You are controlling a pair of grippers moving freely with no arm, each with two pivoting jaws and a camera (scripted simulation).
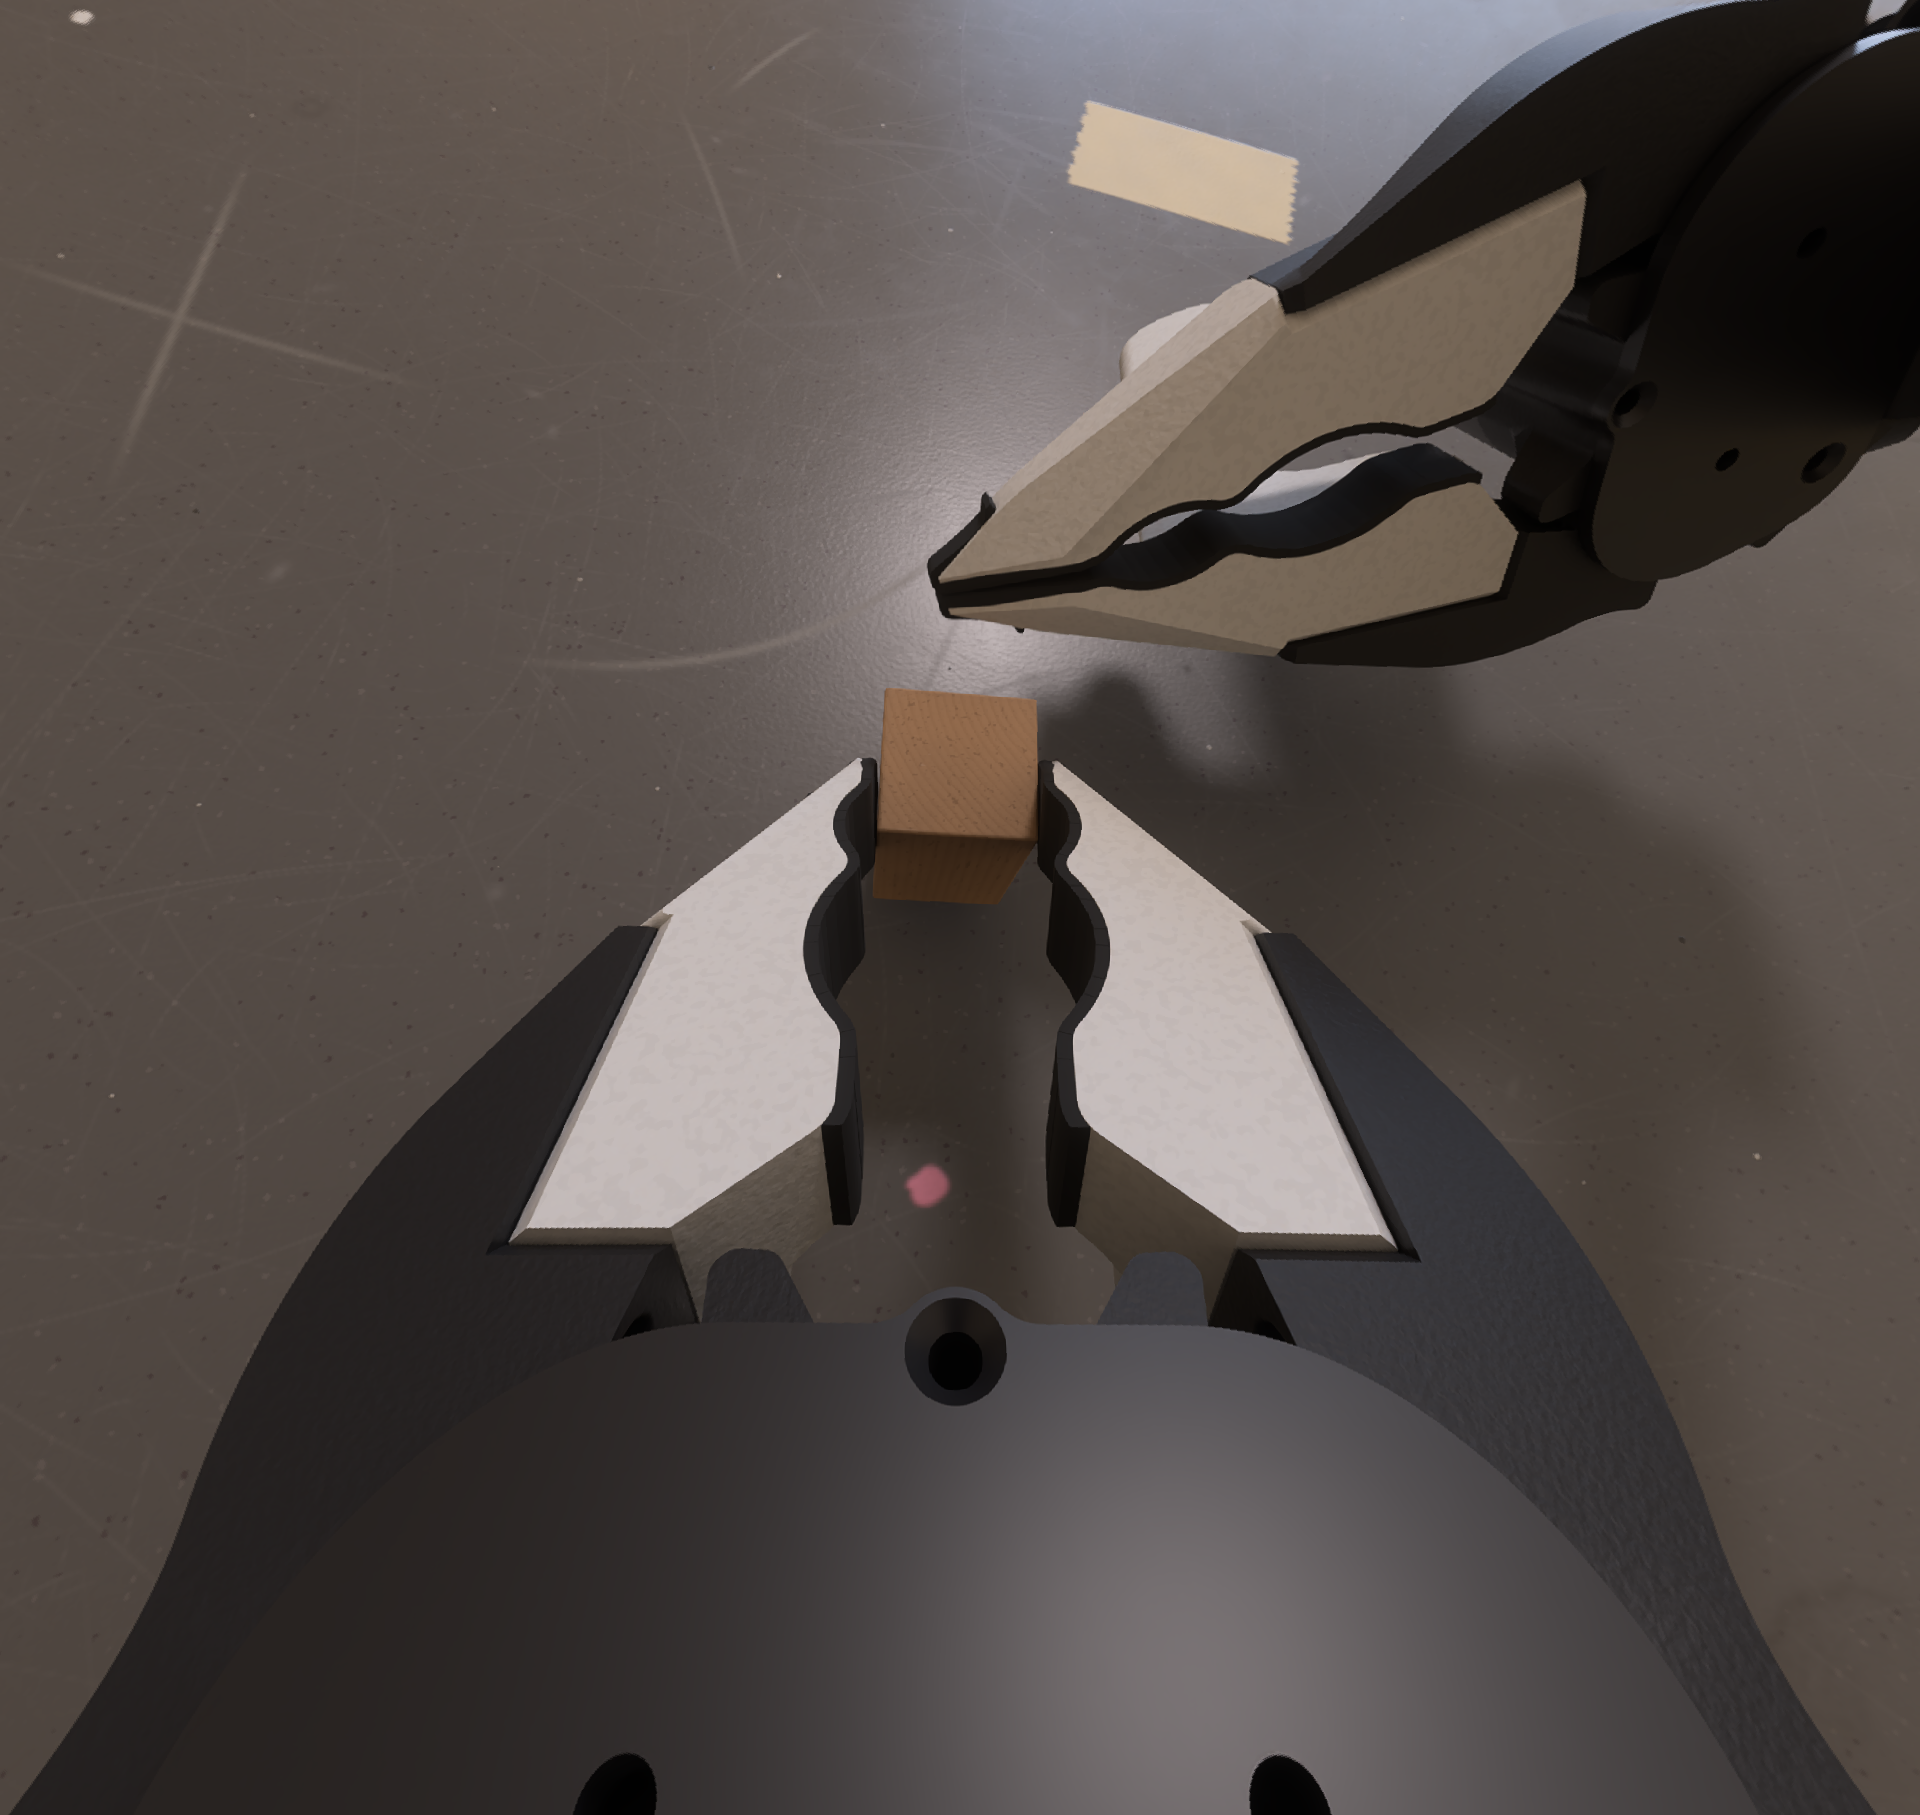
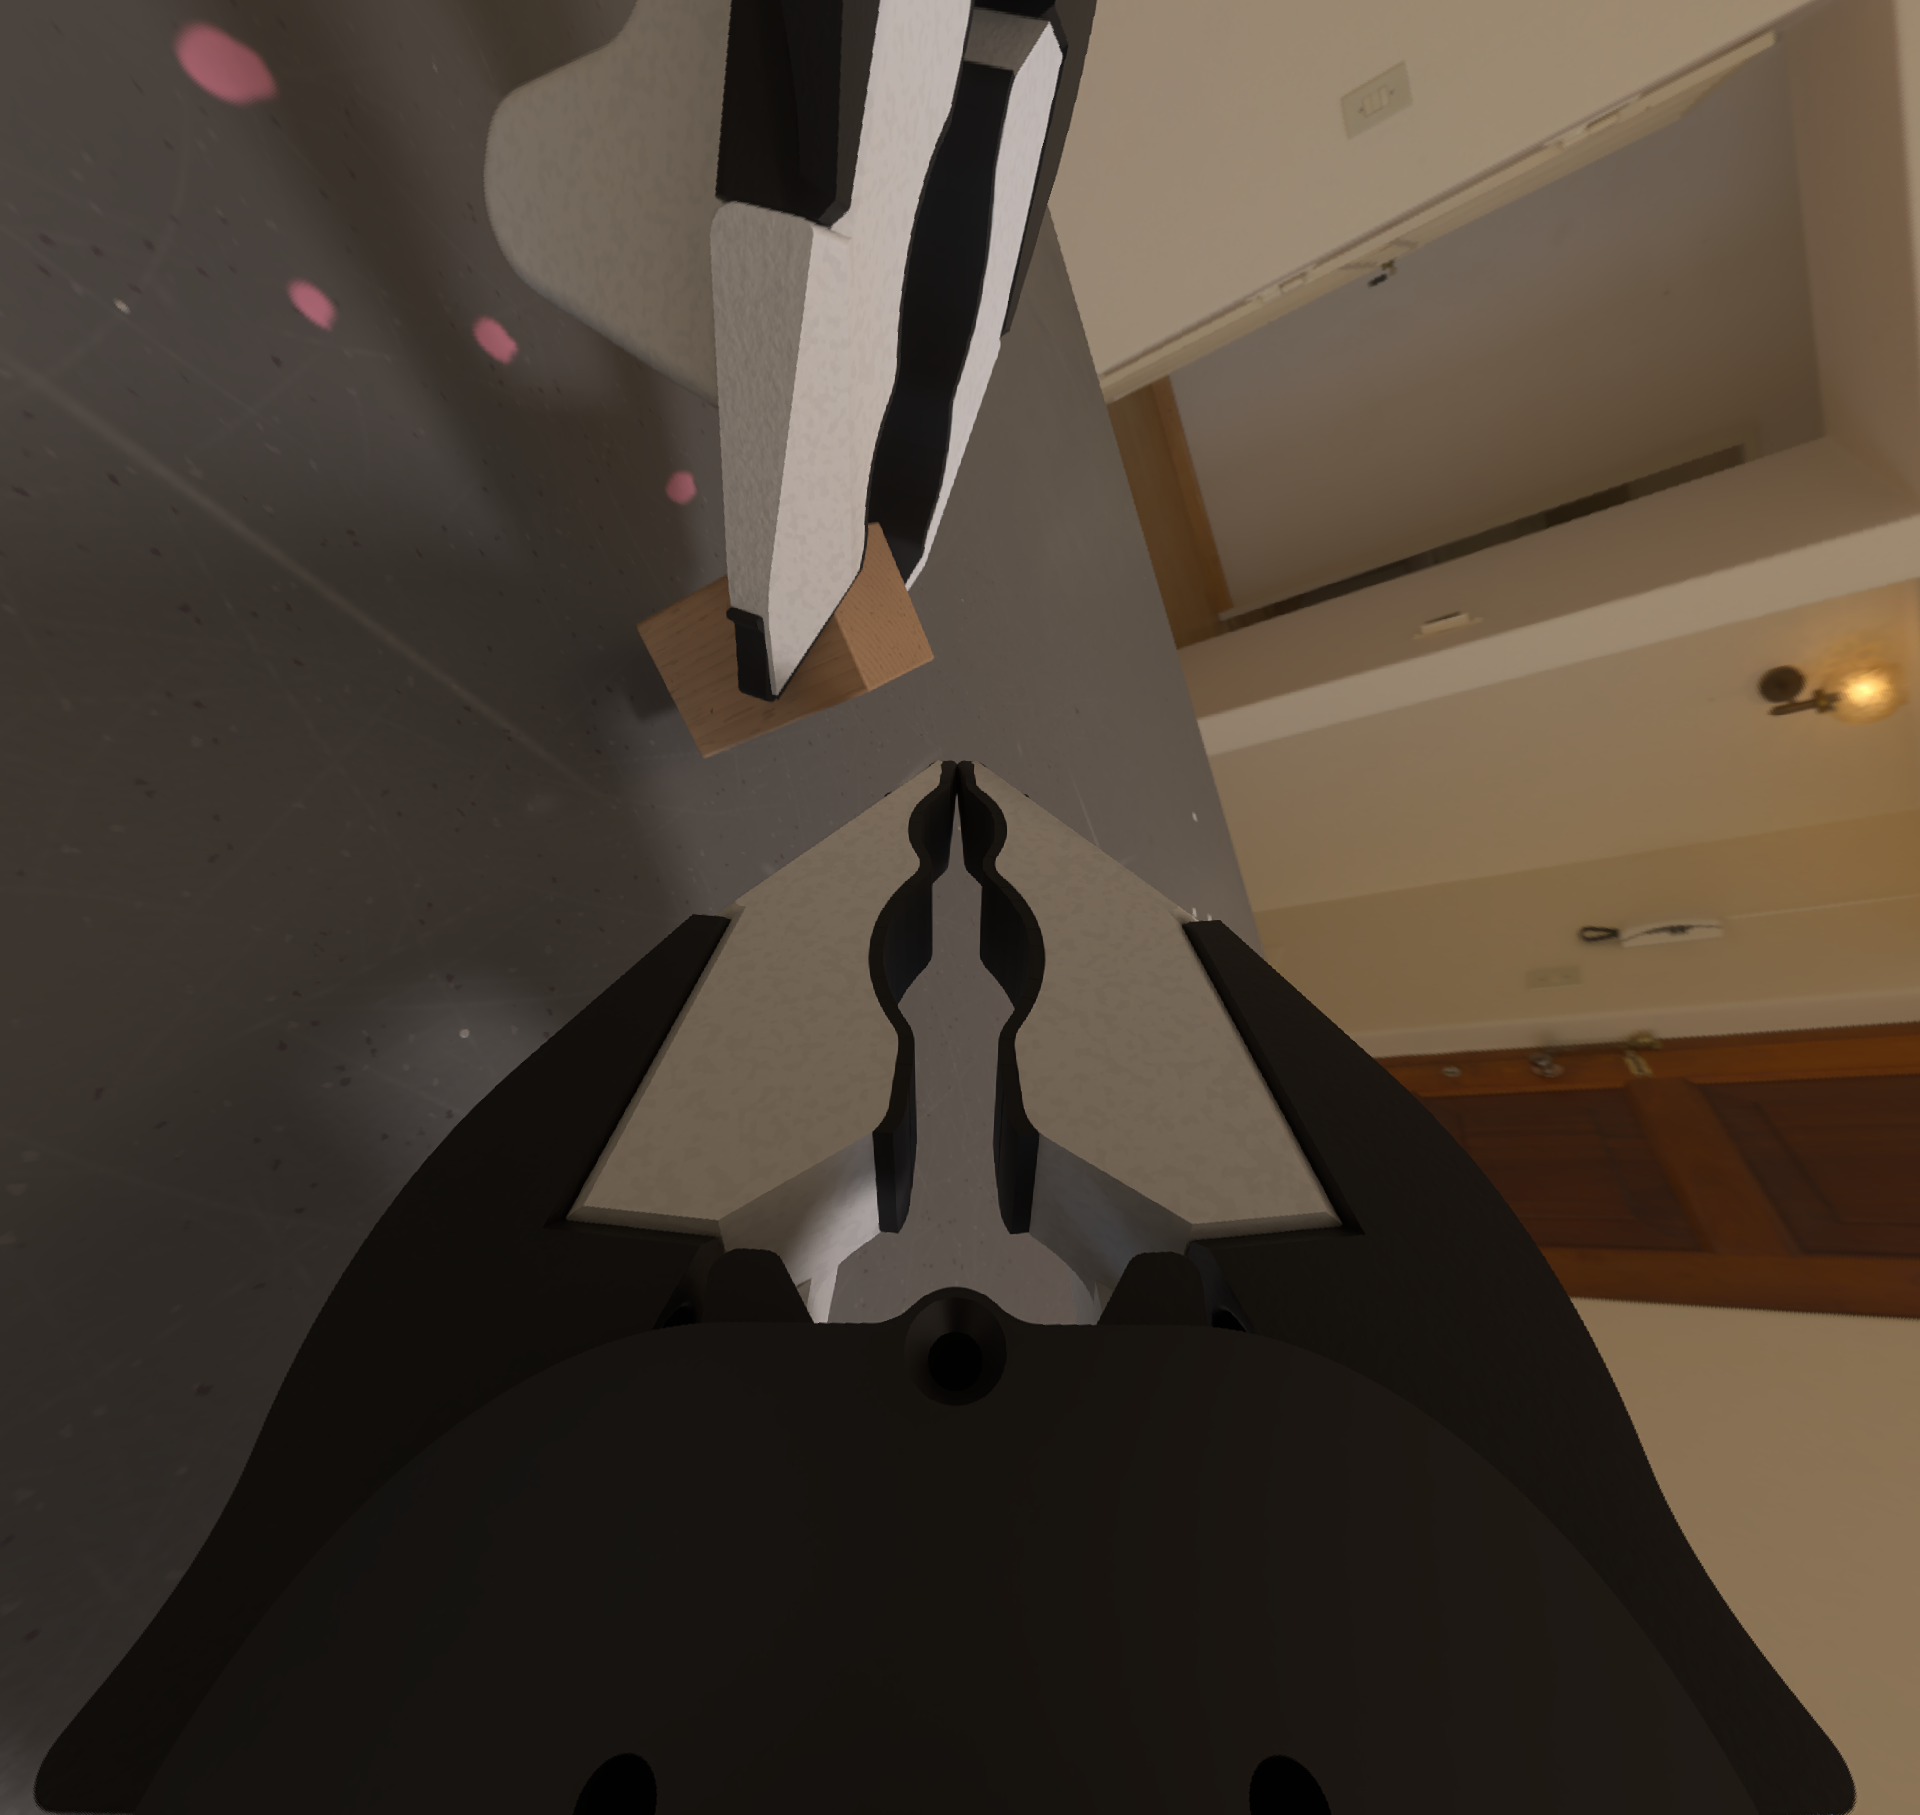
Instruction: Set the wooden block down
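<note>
A small wooden block (image 1: 956,789) is pinched between the fingertips of my left gripper (image 1: 956,778), just over the dark grey tabletop (image 1: 416,518). I cannot tell whether the block touches the surface. My right gripper (image 1: 940,586) comes in from the upper right, shut and empty, with its tip a short way beyond the block. In the right wrist view my right gripper (image 2: 956,773) is shut with nothing between its fingers. The left gripper (image 2: 831,622) comes down from the top of that view, shut on the block (image 2: 878,638), just ahead of my right fingertips.
A strip of beige tape (image 1: 1184,167) lies flat on the table beyond the right gripper. Several small pink spots (image 2: 223,61) mark the surface. The table's edge (image 2: 1143,477) runs close past the block, with a room and a wooden door (image 2: 1662,1163) beyond it.
</note>
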